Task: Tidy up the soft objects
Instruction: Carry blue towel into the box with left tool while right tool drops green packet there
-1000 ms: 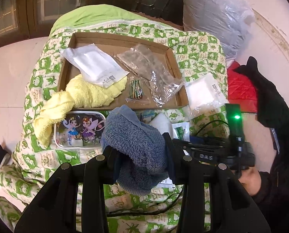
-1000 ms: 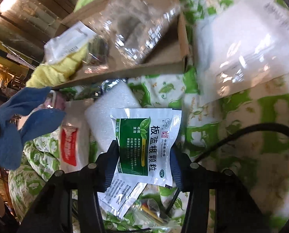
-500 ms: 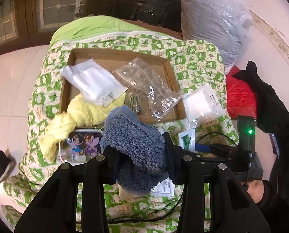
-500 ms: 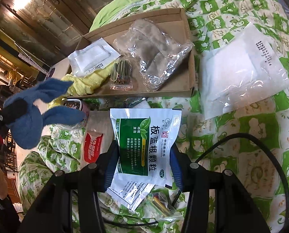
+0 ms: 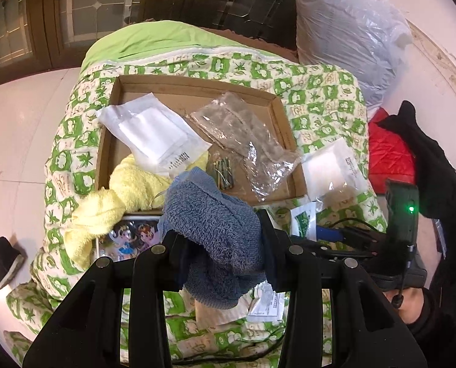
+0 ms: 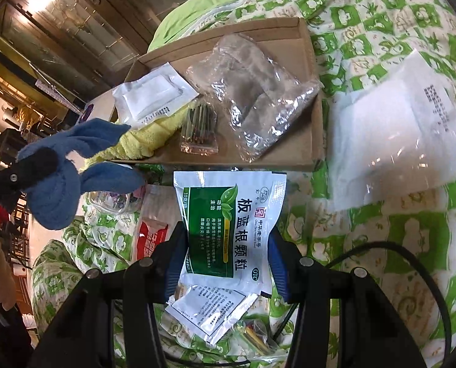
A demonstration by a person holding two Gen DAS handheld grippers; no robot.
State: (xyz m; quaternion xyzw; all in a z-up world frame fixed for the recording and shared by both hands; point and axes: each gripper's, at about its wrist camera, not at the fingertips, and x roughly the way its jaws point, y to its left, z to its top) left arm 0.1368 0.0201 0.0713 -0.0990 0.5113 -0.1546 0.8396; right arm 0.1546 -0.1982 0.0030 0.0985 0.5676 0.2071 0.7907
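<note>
Left tongs clamp the blue towel, right tongs pinch the green sachet; cardboard tray lies straight ahead, nearer the left.

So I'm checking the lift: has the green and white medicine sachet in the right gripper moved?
Yes. The green and white medicine sachet has risen away from the shallow cardboard box, which now looks smaller and farther.

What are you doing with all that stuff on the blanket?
Tidying soft things into the cardboard tray. The left gripper is squeezing a blue towel and holding it up near the tray. The right gripper is holding a green and white packet. A yellow towel already hangs half out of the tray.
</note>
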